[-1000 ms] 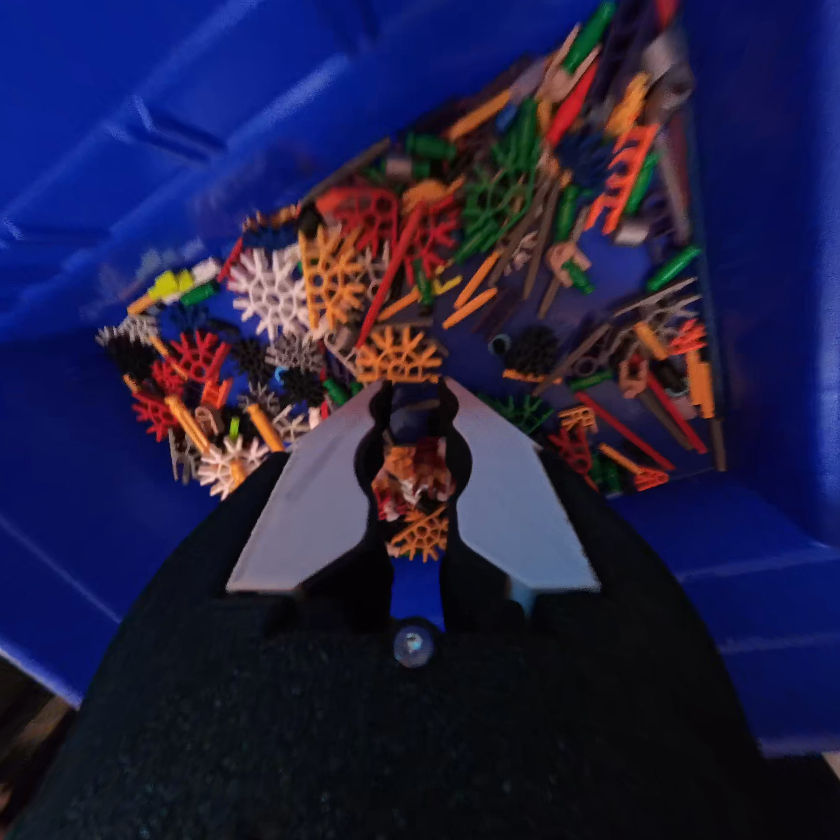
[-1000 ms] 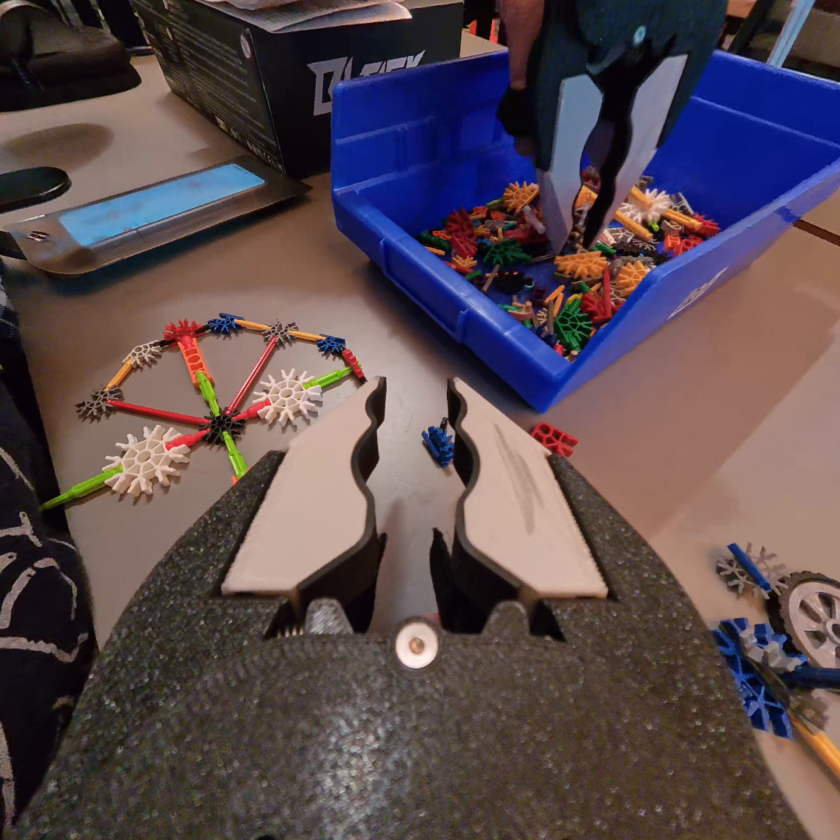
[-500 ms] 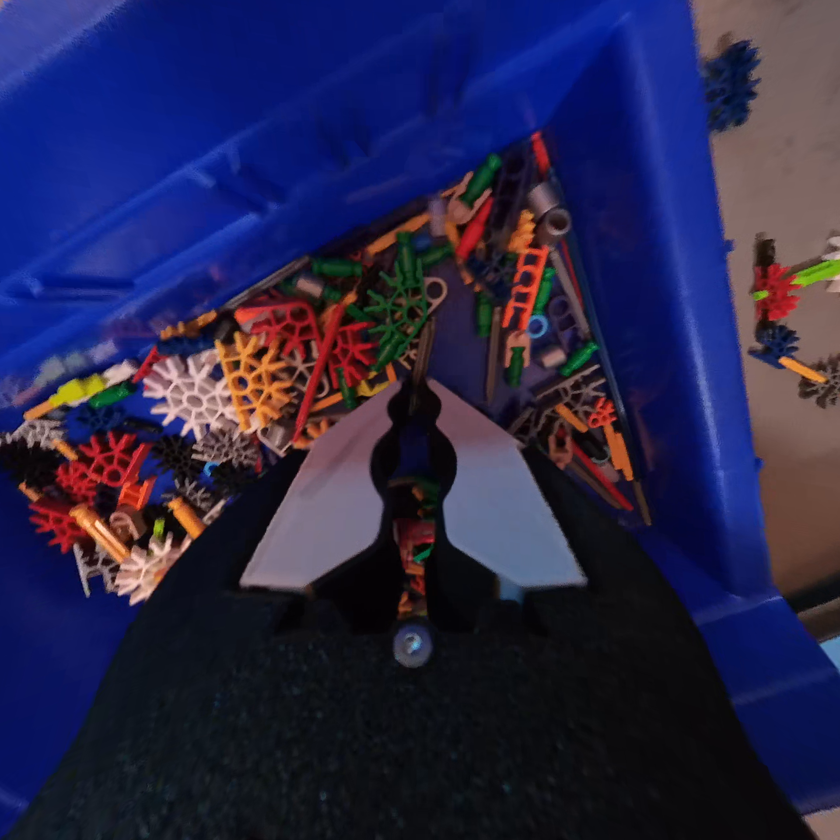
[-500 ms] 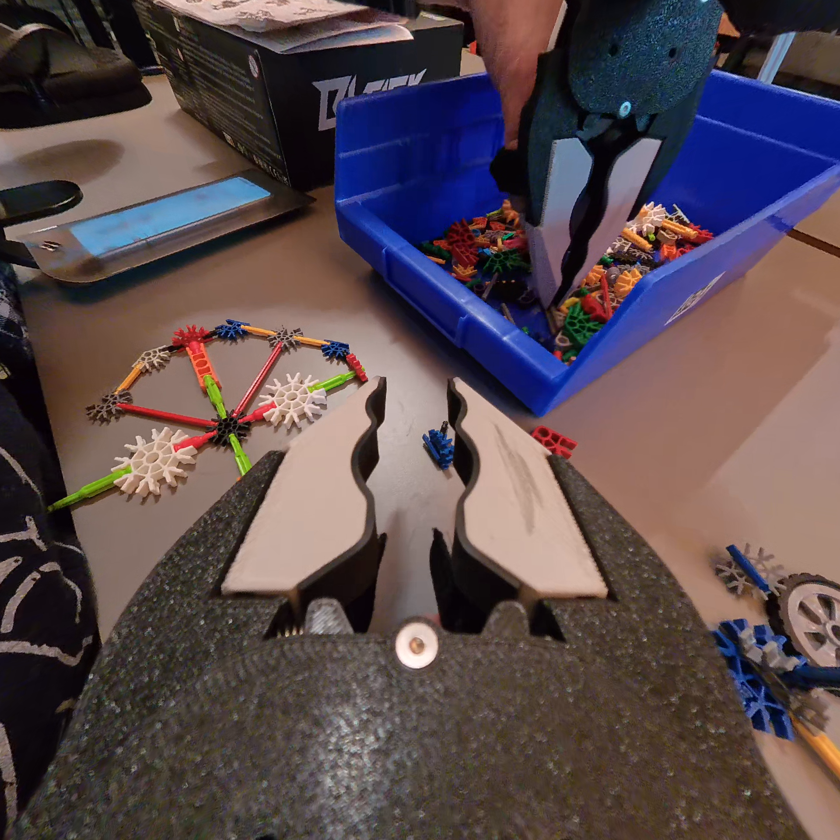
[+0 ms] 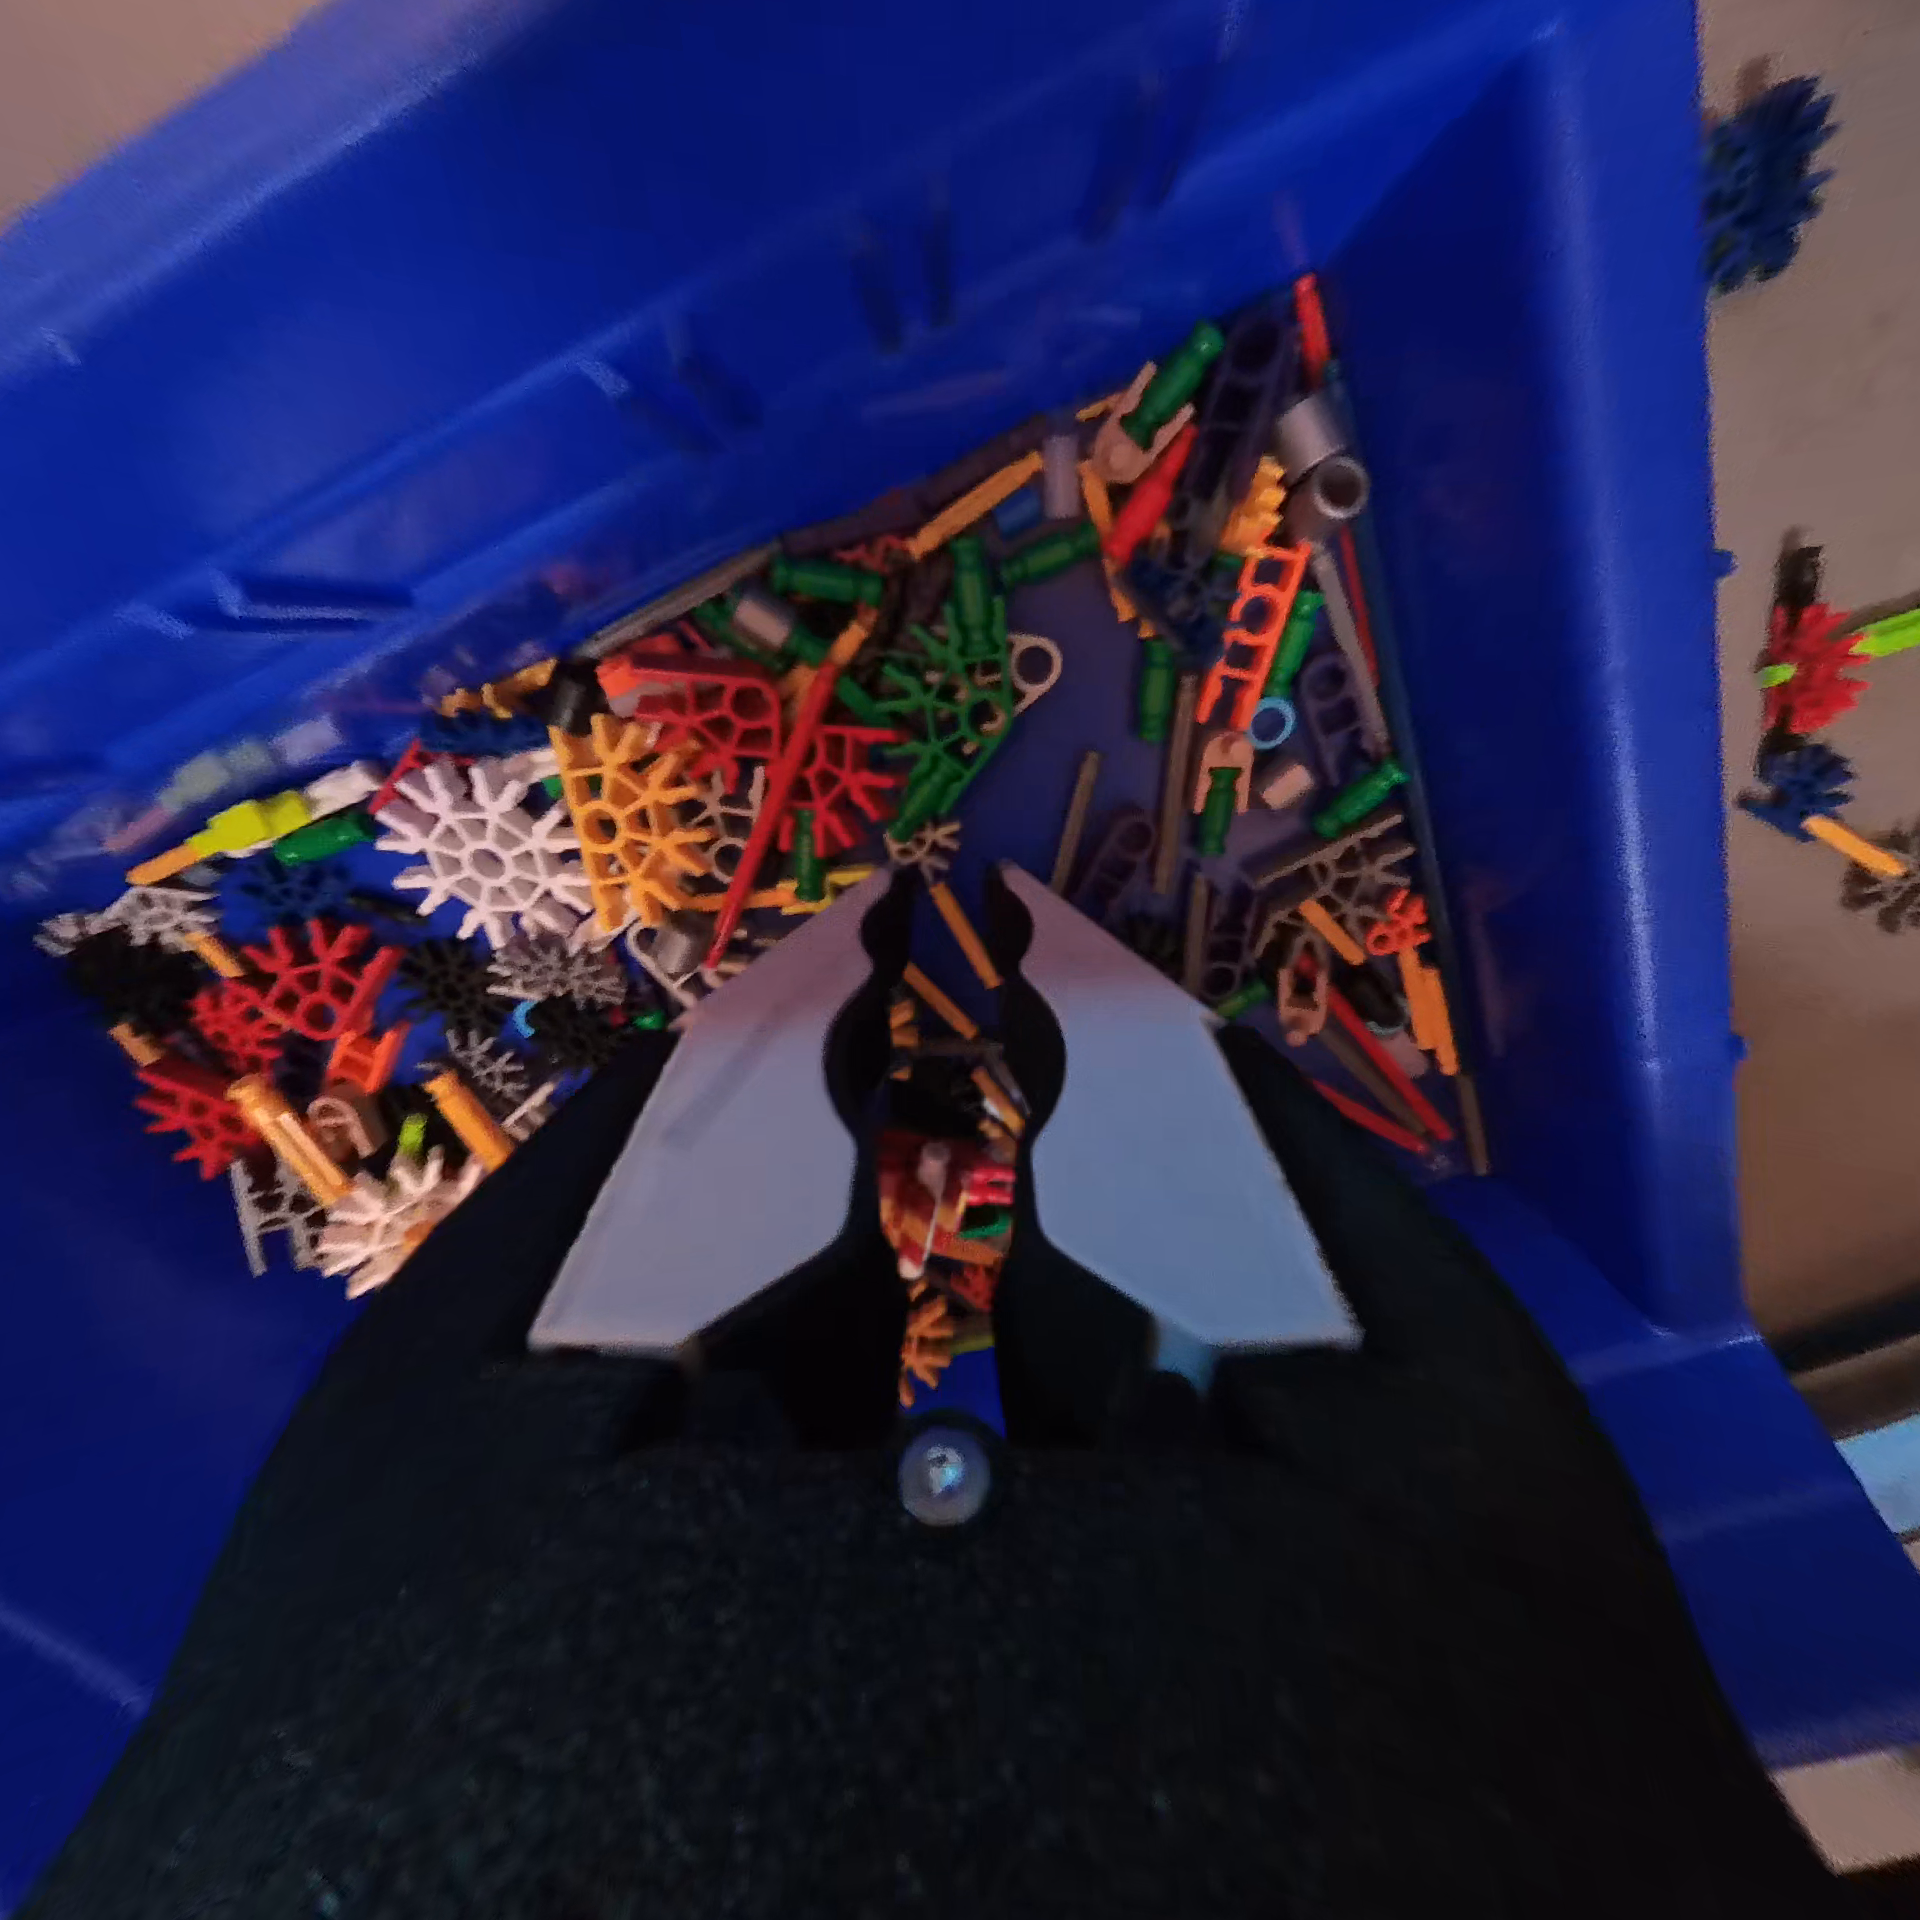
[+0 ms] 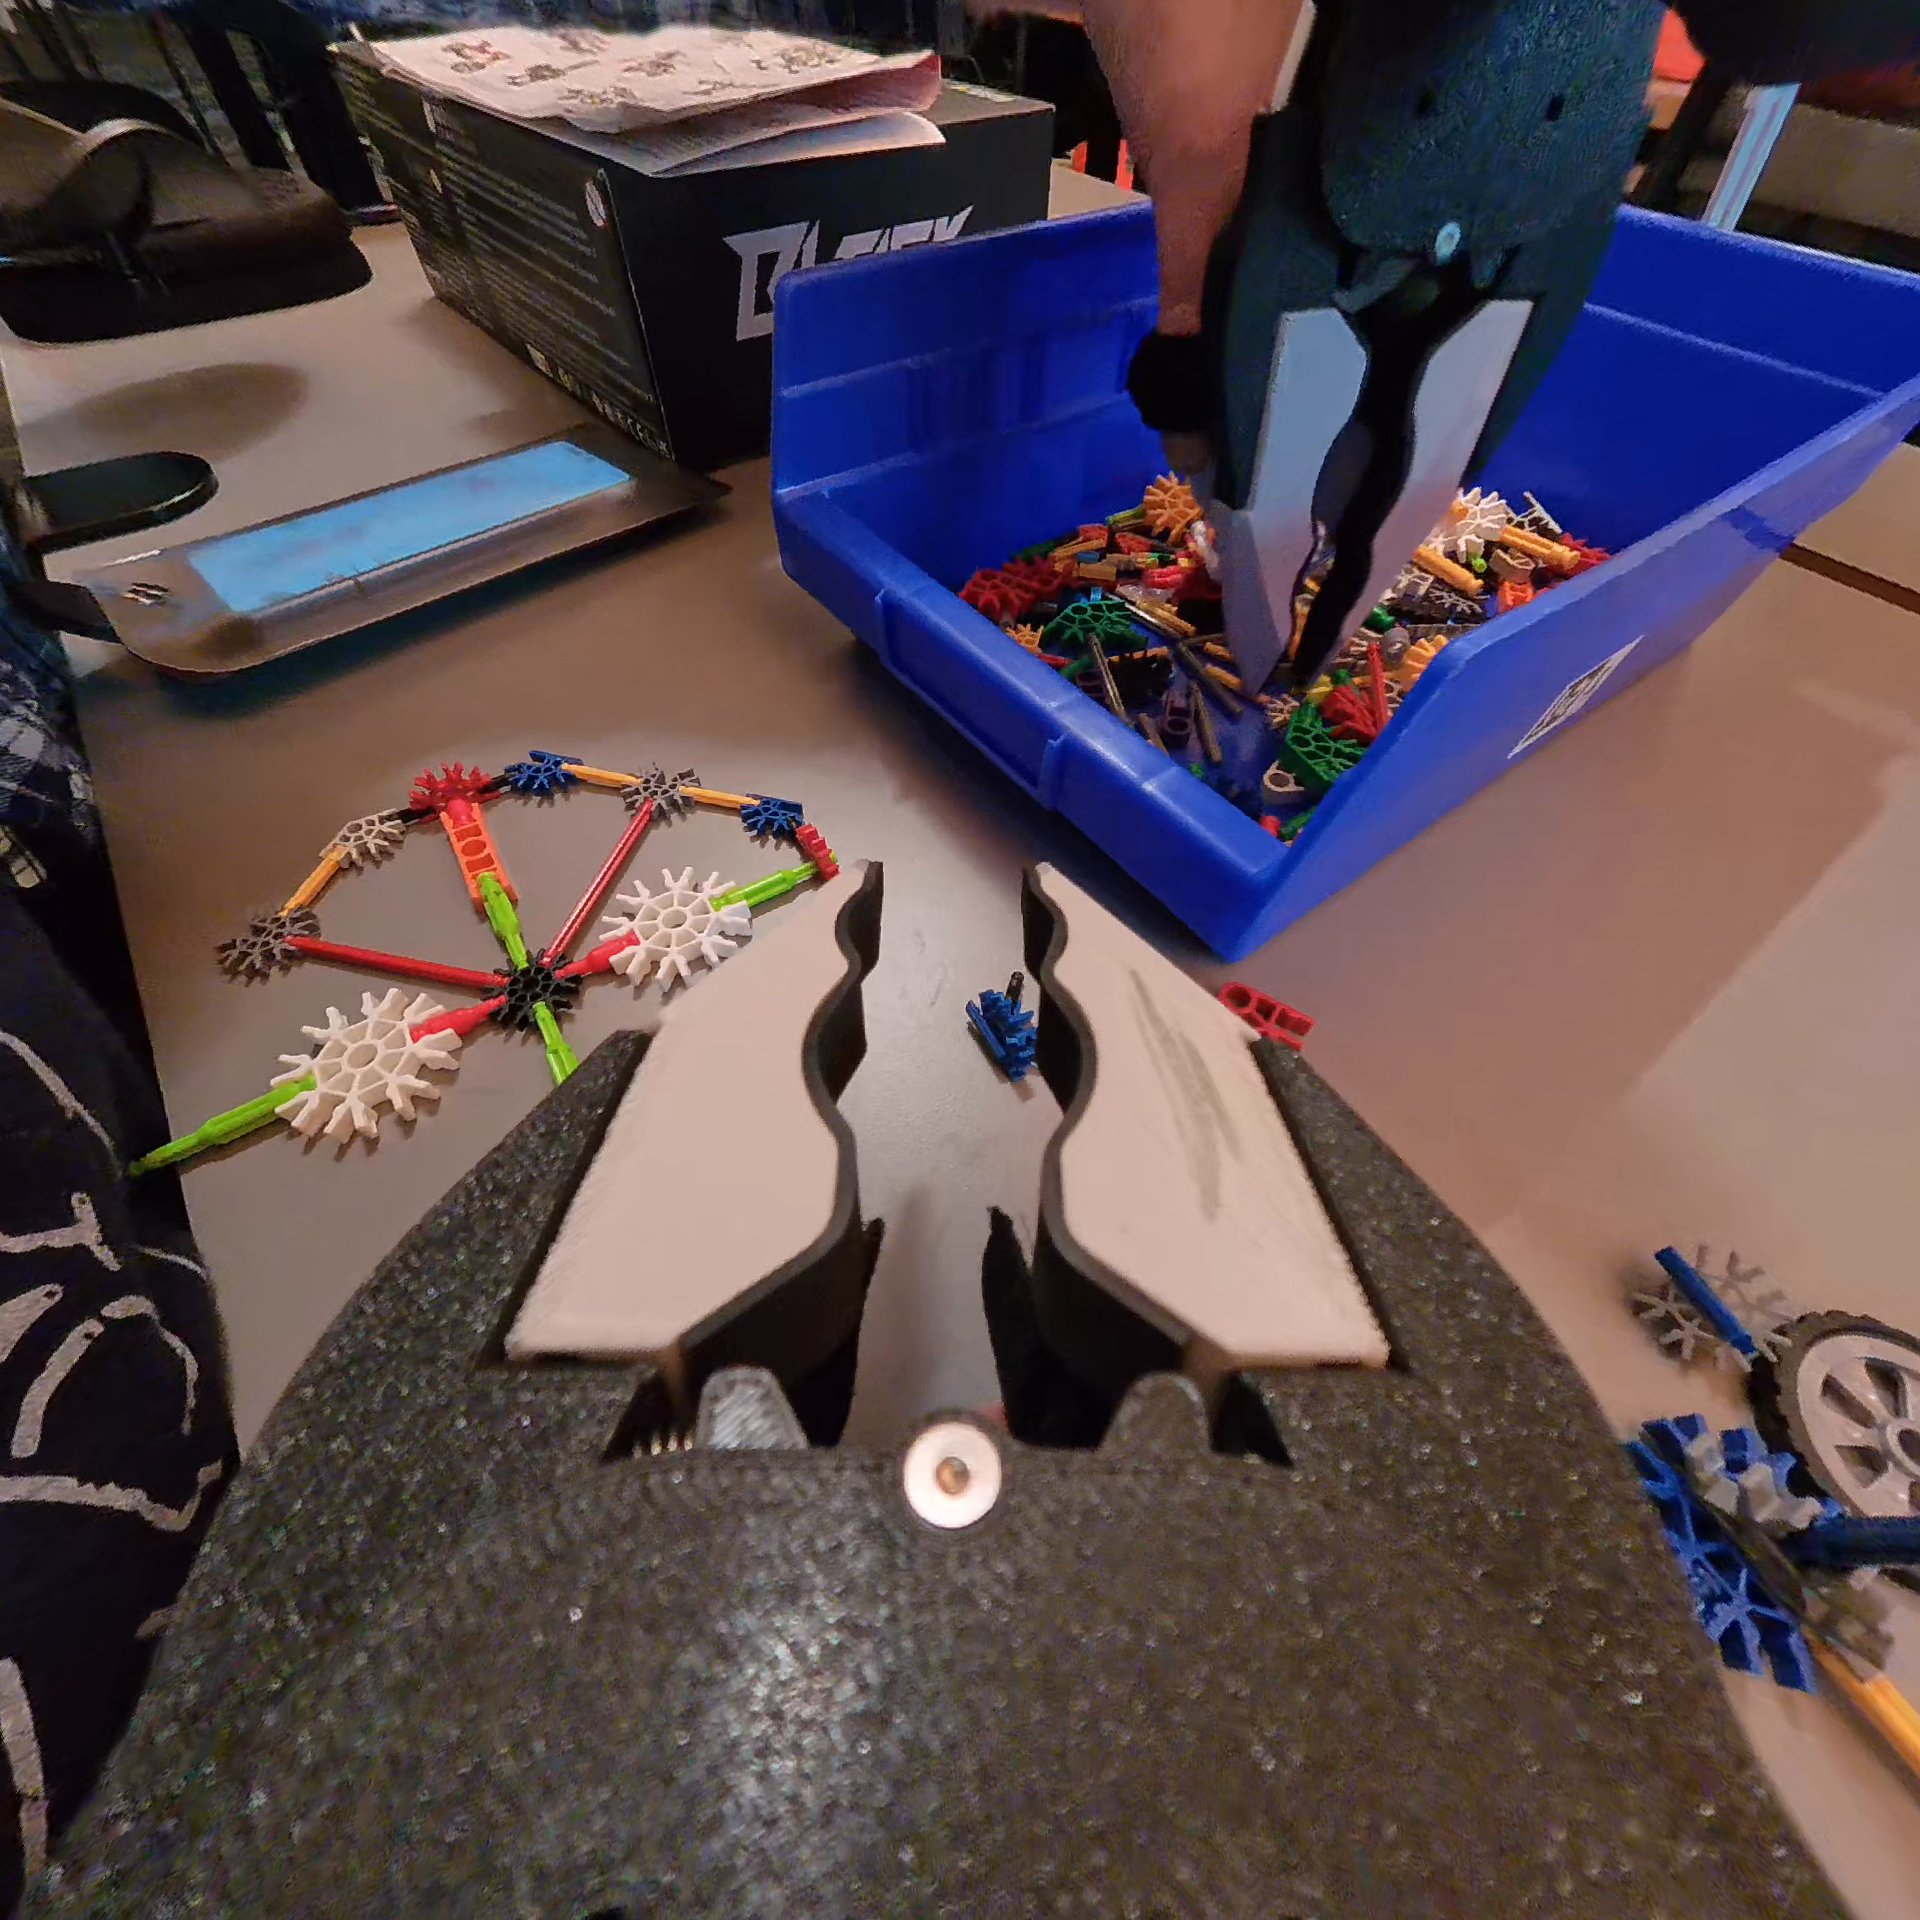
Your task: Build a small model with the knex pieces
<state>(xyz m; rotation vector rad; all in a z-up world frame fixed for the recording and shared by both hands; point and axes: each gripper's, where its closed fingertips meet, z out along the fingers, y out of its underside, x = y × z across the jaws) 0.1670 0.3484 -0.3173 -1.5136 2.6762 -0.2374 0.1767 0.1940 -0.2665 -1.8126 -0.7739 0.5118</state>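
Observation:
My left gripper (image 5: 948, 873) reaches down into a blue bin (image 5: 1507, 623) full of small plastic rods and connectors. Its jaws are a narrow gap apart, and a short orange rod (image 5: 966, 935) lies between the fingertips. A white snowflake connector (image 5: 486, 857) lies to the left. The left gripper also shows in the right wrist view (image 6: 1283, 670), held by a hand (image 6: 1195, 156). My right gripper (image 6: 951, 878) is open and empty, low over the table. A small blue connector (image 6: 1003, 1029) lies just inside its right finger.
A flat wheel-shaped build of rods and connectors (image 6: 535, 982) lies left of the right gripper. A red piece (image 6: 1262, 1013) lies by the blue bin (image 6: 987, 416). A black box (image 6: 582, 239), a flat black sleeve (image 6: 395, 540), and a wheel with blue pieces (image 6: 1849, 1434) sit around. Across from one pair of fingers to the other is roughly 15 centimetres. To the small blue connector (image 6: 1003, 1029): right tips about 5 centimetres, left tips about 15 centimetres. It turns up in the left wrist view (image 5: 1797, 190) as well.
My left gripper has moved across the pieces toward the bin's near corner. Its jaws have narrowed from a wider gap. The right gripper has not moved.

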